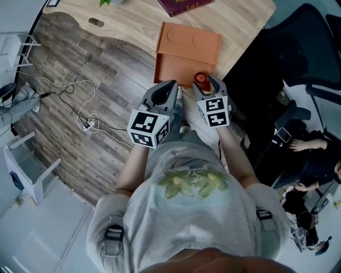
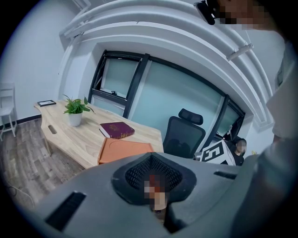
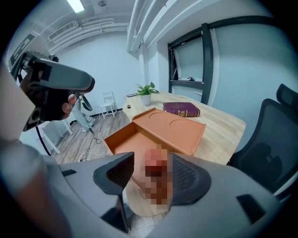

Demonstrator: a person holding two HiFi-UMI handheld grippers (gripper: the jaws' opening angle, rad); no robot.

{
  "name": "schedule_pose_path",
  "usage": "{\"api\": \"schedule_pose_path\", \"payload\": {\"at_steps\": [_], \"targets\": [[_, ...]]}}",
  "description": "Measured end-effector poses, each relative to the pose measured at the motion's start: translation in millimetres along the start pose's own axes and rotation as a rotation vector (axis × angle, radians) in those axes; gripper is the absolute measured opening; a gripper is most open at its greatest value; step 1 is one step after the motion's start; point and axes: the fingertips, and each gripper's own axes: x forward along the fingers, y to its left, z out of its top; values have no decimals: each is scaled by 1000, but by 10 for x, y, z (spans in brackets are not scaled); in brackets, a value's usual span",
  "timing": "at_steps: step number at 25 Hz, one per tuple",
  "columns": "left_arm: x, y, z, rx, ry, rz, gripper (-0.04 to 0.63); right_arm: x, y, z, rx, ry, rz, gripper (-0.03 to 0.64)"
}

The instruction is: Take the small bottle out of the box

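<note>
Most of the job looks done already. The right gripper (image 3: 152,173) has its two dark ribbed jaws closed on the small bottle with the red cap (image 1: 200,78). The bottle stands upright between them, though a mosaic patch covers most of it in the right gripper view. In the head view the bottle hangs at about the 5 o'clock corner of the flat orange box (image 1: 178,69). In the right gripper view it sits in front of the box's near wall and not down inside the tray. I judge it lifted clear, but how high it is above the rim I cannot tell.

The box lies open on the pale wooden table (image 1: 133,24) at 12 o'clock from both grippers. Its lid (image 1: 189,40), marked with two round impressions, is folded back toward 12 o'clock. What shows of the tray floor looks bare. A maroon hardcover book (image 1: 184,5) lies beyond the lid, also toward 12 o'clock.

The left gripper (image 2: 152,162) is at 9 o'clock from the right one, with its jaws pressed together and no object that I can make out between them. It touches nothing.

What probably remains is to carry the bottle away from the box and set it down, perhaps on the open tabletop at 10 o'clock.
</note>
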Motion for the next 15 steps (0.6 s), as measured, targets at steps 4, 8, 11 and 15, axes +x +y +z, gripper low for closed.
{"api": "schedule_pose_path", "payload": {"at_steps": [4,8,11,15], "targets": [[9,37,-15,-5,1,1,8,76,-12,-66,3,19,-3,209],[15,90,-36,-9,7,5,7,162,-17,-107,1,36,-5,209],[17,112,-44,-11,12,10,8,202,-33,-138,0,48,-7,209],[19,161,-52,-13,16,14,8,264,-40,-166,-2,59,-12,209]]}}
